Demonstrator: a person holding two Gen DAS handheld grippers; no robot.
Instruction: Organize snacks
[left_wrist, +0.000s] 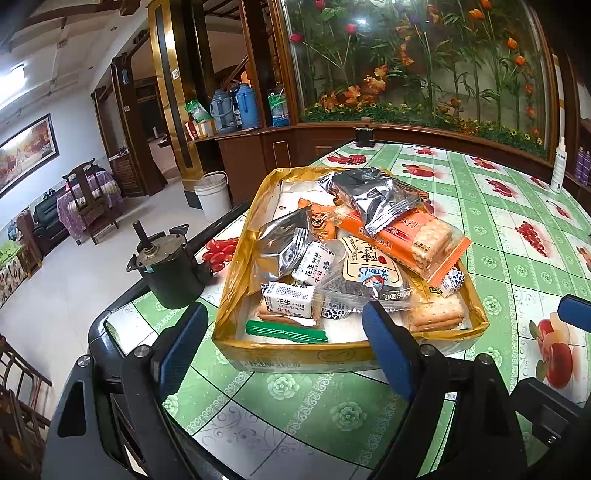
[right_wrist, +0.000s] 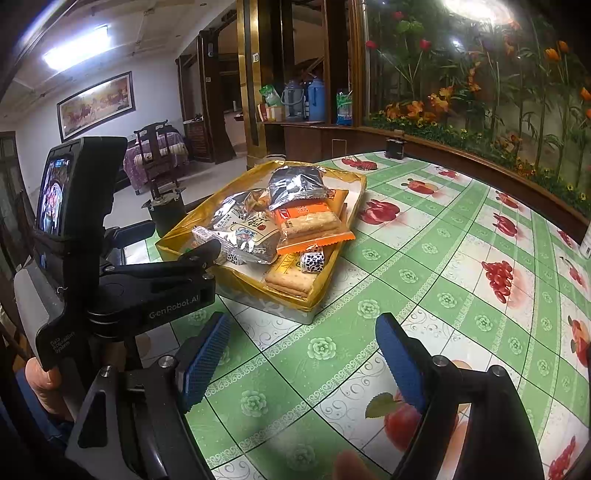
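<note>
Both grippers hang over the table with nothing in them. On the left gripper (left_wrist: 280, 343) the blue pads stand wide apart, right at the near wall of the yellow box (left_wrist: 288, 354), and grasp nothing. Beside it, the right gripper (right_wrist: 303, 358) is spread just as wide over bare tablecloth (right_wrist: 443, 266), a little back from the box's near corner, and it too is empty.

As for the snacks, every one I can see sits inside that shallow box: two silver foil packets (left_wrist: 369, 199), an orange cracker pack (left_wrist: 413, 240) lying slantwise over the heap, white peanut-candy wrappers (left_wrist: 290, 302), a clear bag with a cartoon label (left_wrist: 369, 273), loose crackers in the near corner (left_wrist: 437, 317) and a green strip (left_wrist: 286, 330) on the box floor. Nothing lies out on the cloth around the box.

I'd judge the gathering to be done, or nearly so. If tidy rows are wanted, that part is left, since the packets are piled across one another rather than laid in order. A dark motor-like object (left_wrist: 171, 269) stands just beside the box on the left and seems no part of the job.
</note>
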